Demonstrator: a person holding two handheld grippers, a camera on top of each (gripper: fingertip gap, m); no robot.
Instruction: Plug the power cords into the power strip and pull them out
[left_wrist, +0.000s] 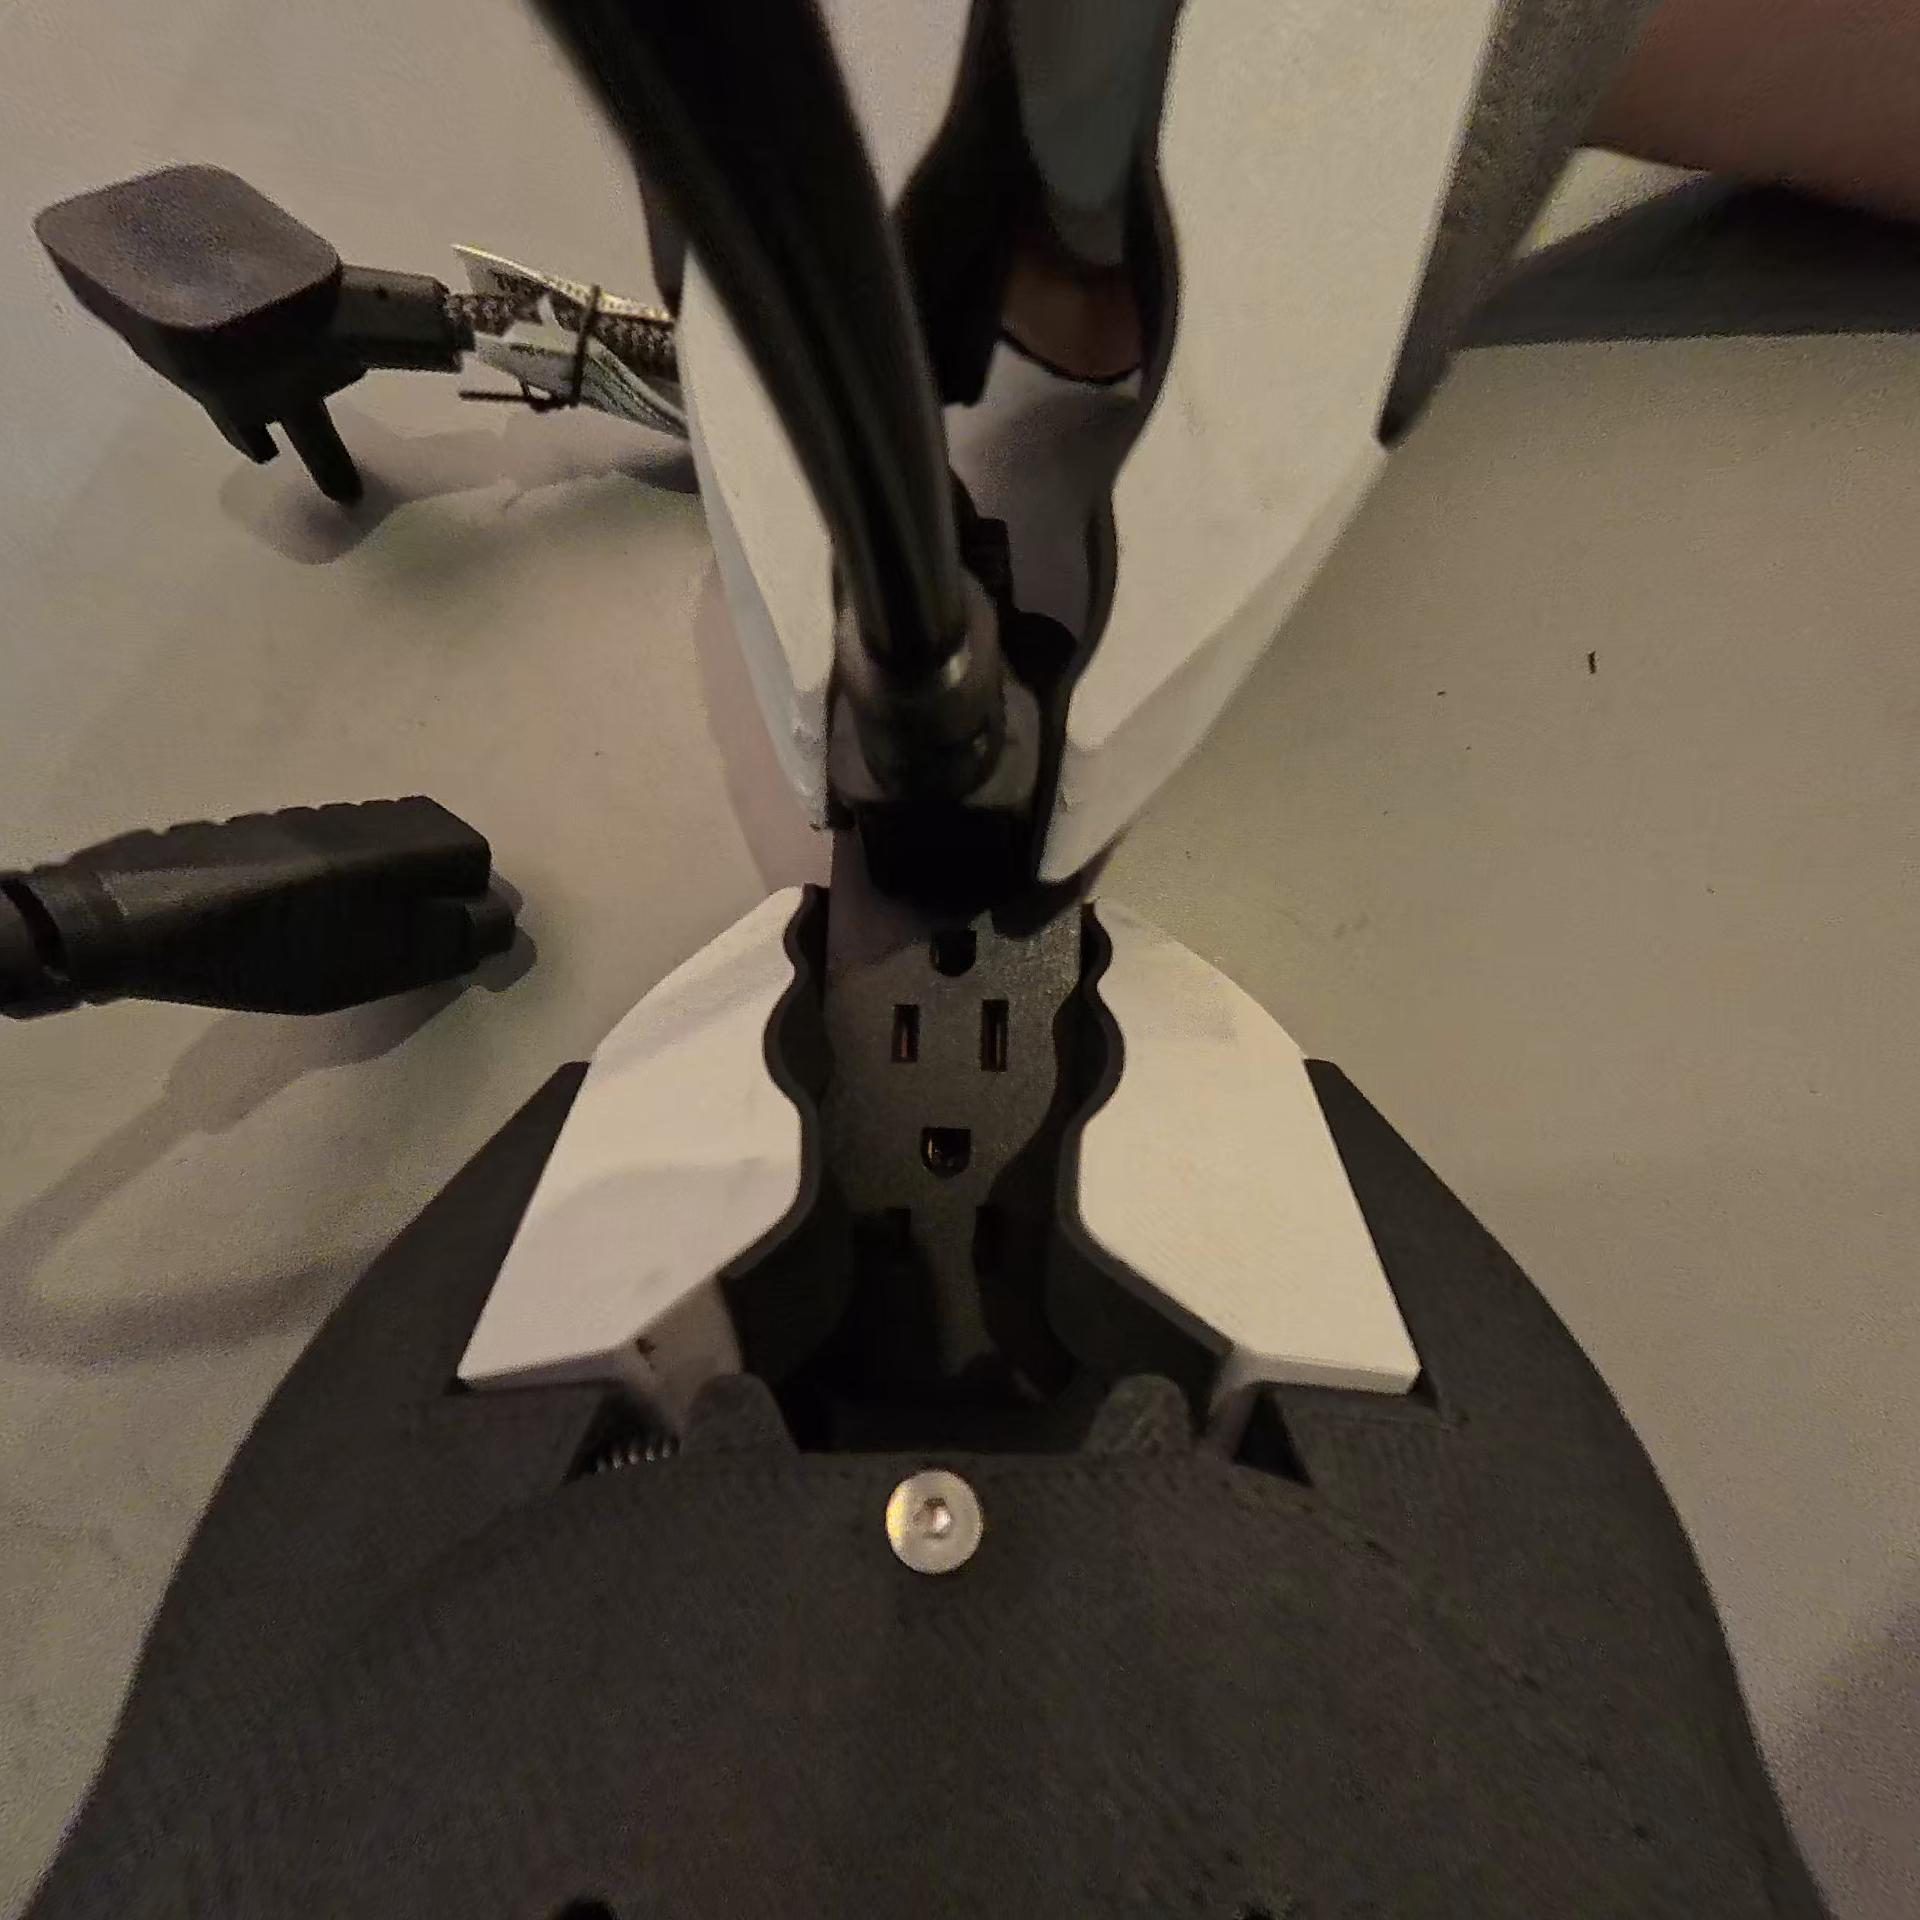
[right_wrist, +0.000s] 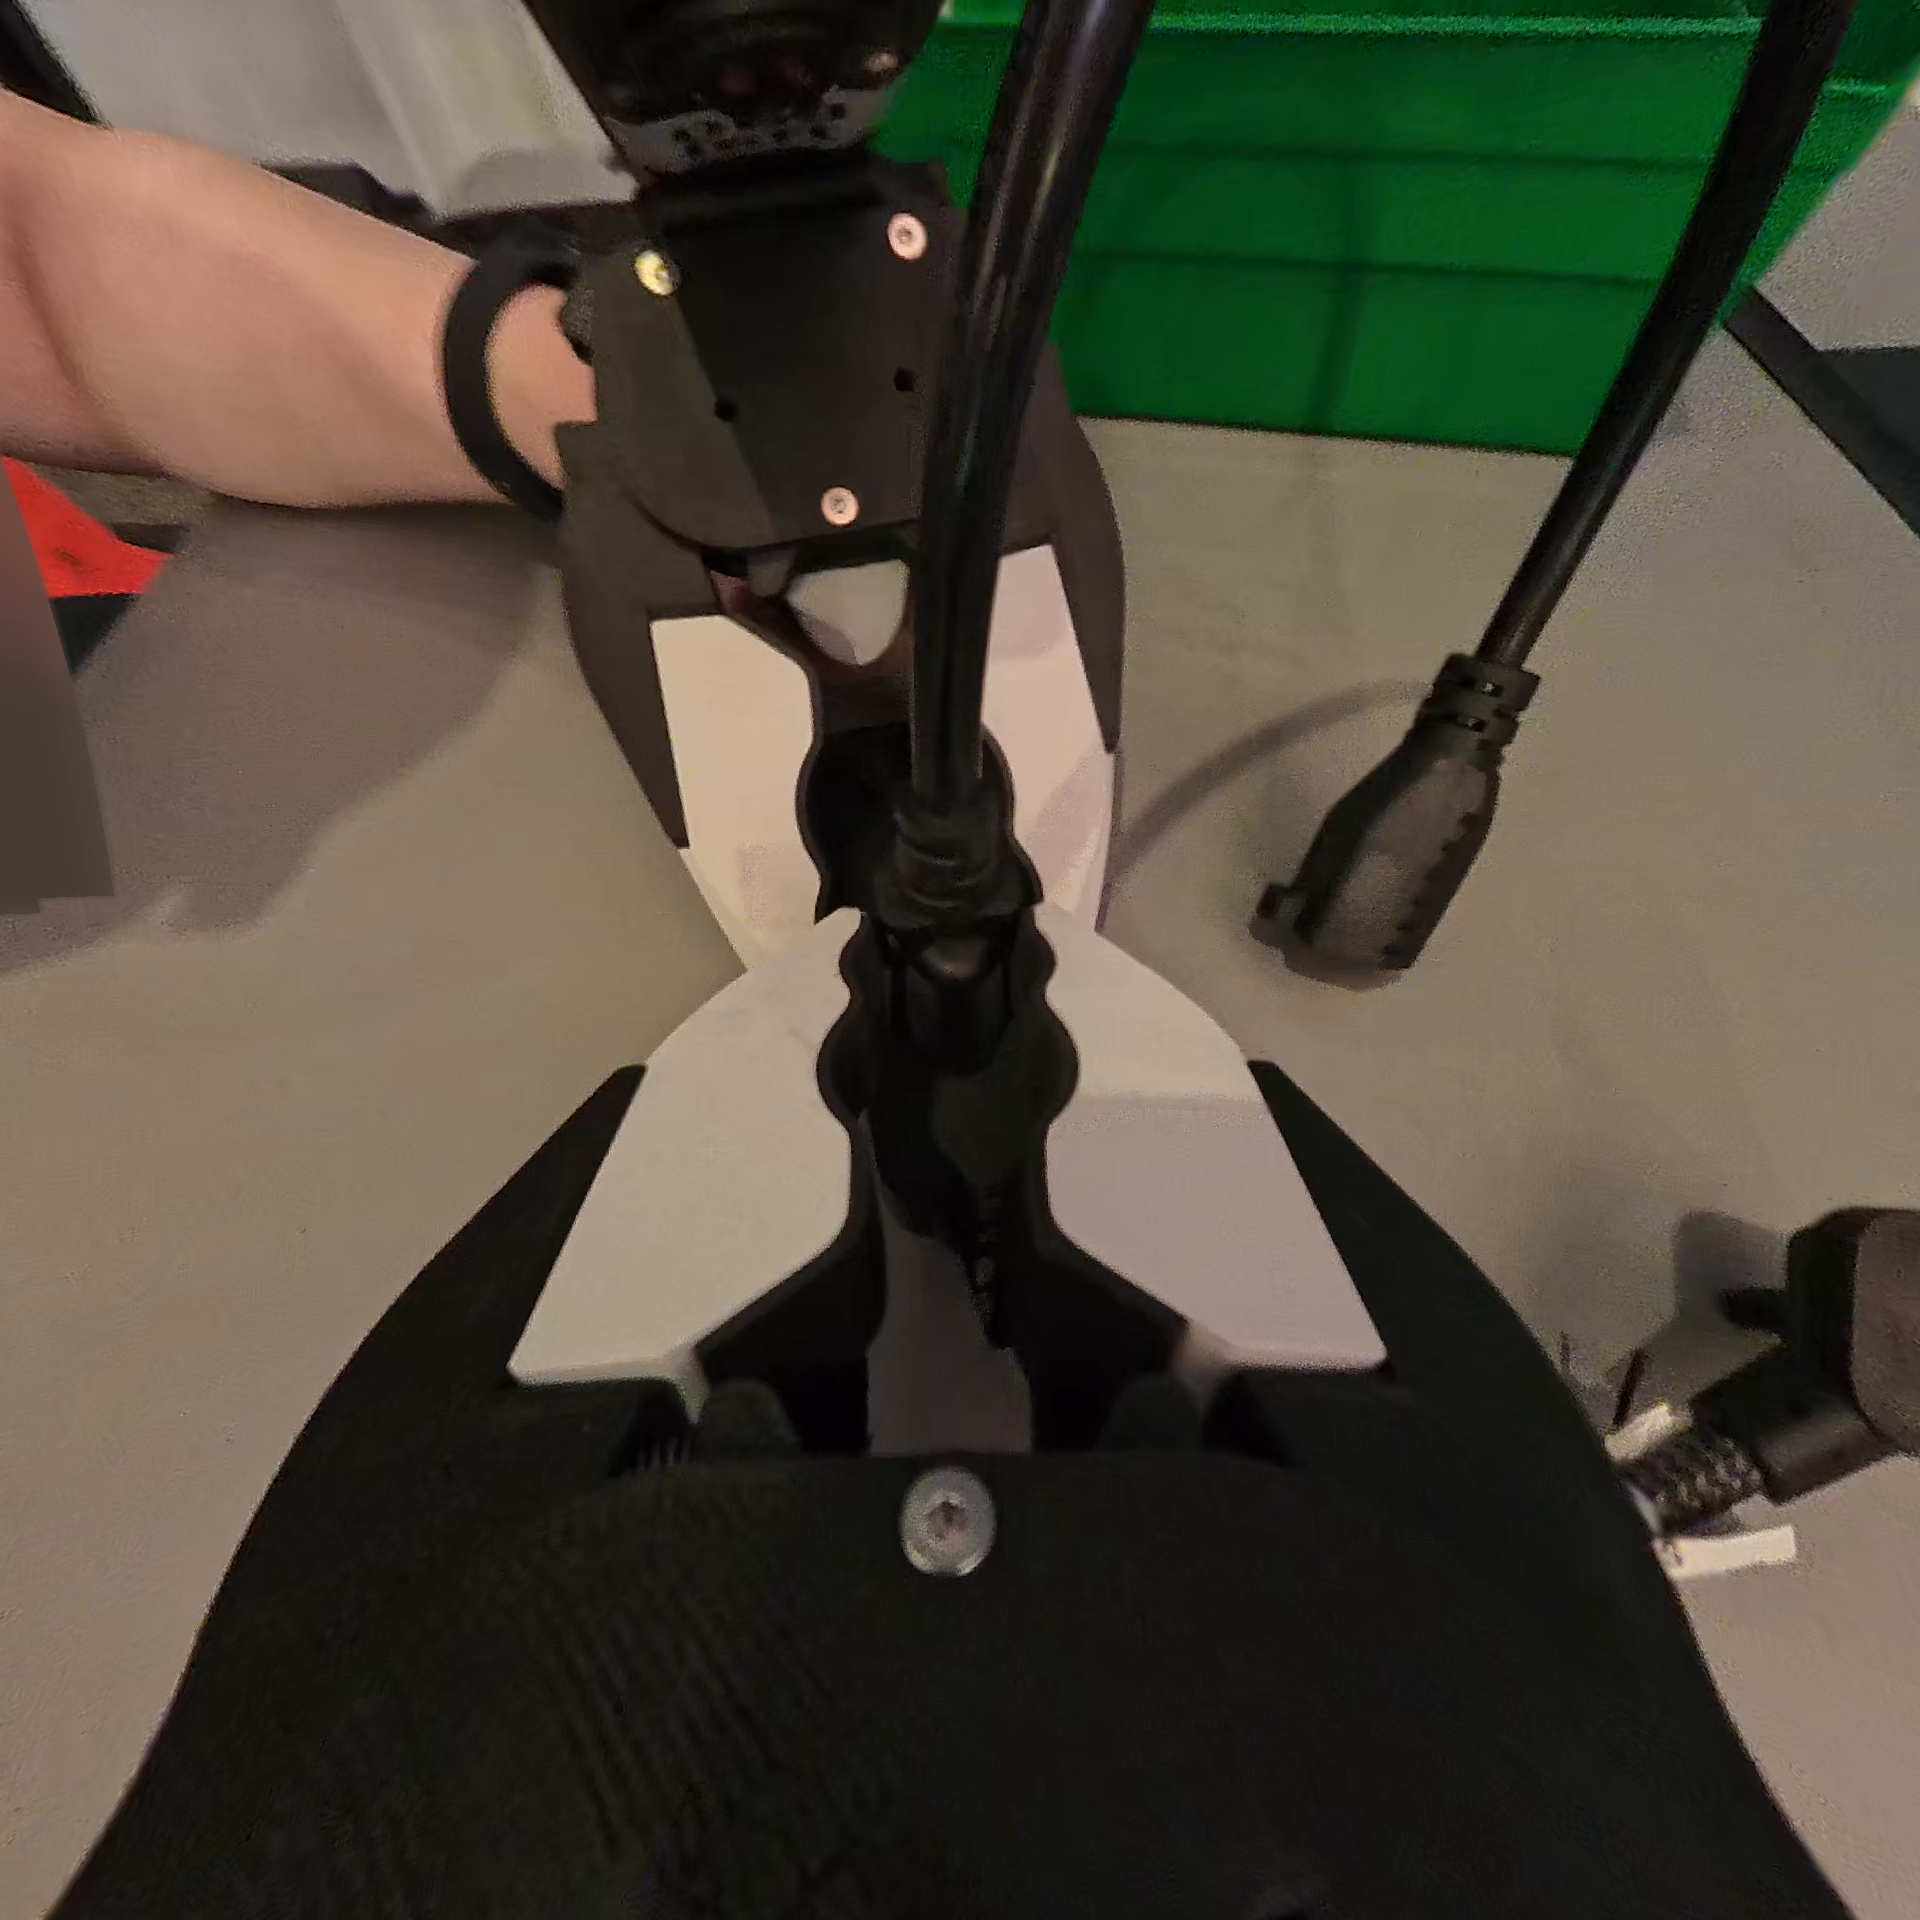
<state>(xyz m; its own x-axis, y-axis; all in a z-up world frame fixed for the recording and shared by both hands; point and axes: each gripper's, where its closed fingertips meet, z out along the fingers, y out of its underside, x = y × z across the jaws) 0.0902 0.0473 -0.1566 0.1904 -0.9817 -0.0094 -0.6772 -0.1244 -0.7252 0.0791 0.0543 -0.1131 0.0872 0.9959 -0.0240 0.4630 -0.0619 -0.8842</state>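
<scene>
In the left wrist view my left gripper is shut on a dark grey power strip, its white fingers on either side of a free outlet. My right gripper comes in from the far side, shut on a black plug that sits against the strip just beyond that outlet. I cannot tell how deep the prongs are. Its black cord rises towards the camera. In the right wrist view my right gripper clamps the plug, facing the left gripper and a person's hand.
Two loose plugs lie on the pale table: a flat black plug on a braided cord, also seen in the right wrist view, and a long black plug, also seen there. A green bin stands behind. My right fingertips sit around 4 cm from my left ones.
</scene>
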